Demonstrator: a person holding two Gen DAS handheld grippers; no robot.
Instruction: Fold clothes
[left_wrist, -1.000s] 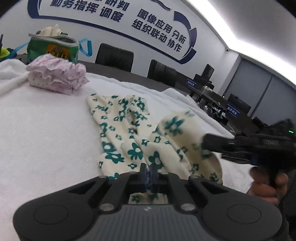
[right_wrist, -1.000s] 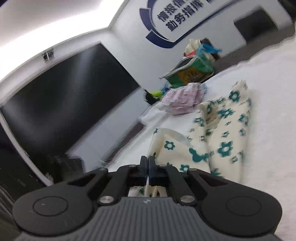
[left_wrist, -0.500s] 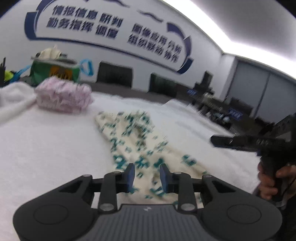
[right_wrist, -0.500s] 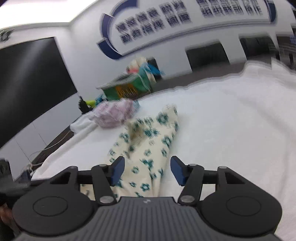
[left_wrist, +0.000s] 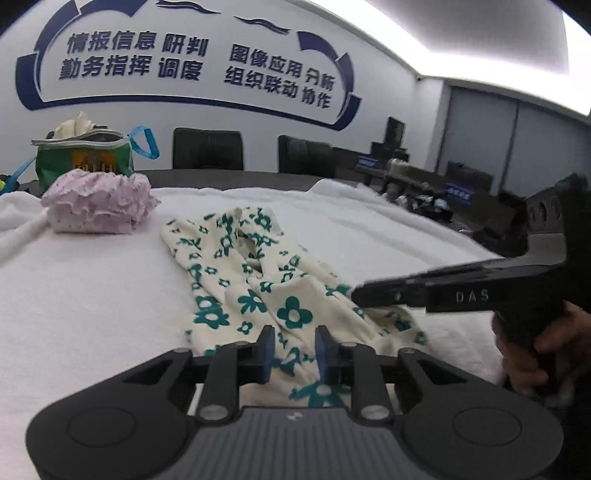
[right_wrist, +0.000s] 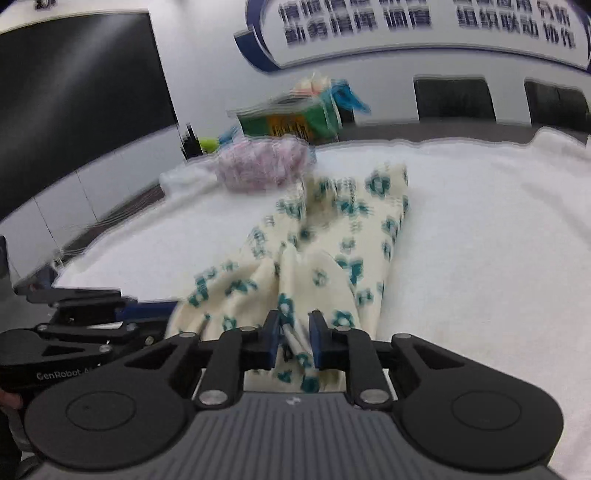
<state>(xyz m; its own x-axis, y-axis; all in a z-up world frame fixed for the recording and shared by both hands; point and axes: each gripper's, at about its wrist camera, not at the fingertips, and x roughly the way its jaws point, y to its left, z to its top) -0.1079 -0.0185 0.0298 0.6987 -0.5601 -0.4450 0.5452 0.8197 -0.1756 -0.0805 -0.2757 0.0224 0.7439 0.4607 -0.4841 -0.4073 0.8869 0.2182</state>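
Right hand-held gripper (right_wrist: 293, 341) jaws closing around floral garment (right_wrist: 325, 236) fold.

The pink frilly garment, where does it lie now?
In the left wrist view, the pink frilly garment lies far left on the white cover, before the green bag.

Cream garment (left_wrist: 258, 295) with teal flowers; pink ruffled bundle (left_wrist: 98, 208)

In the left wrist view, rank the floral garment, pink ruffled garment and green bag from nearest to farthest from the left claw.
1. Floral garment, directly under the left claw.
2. Pink ruffled garment, far left.
3. Green bag, behind the pink one.
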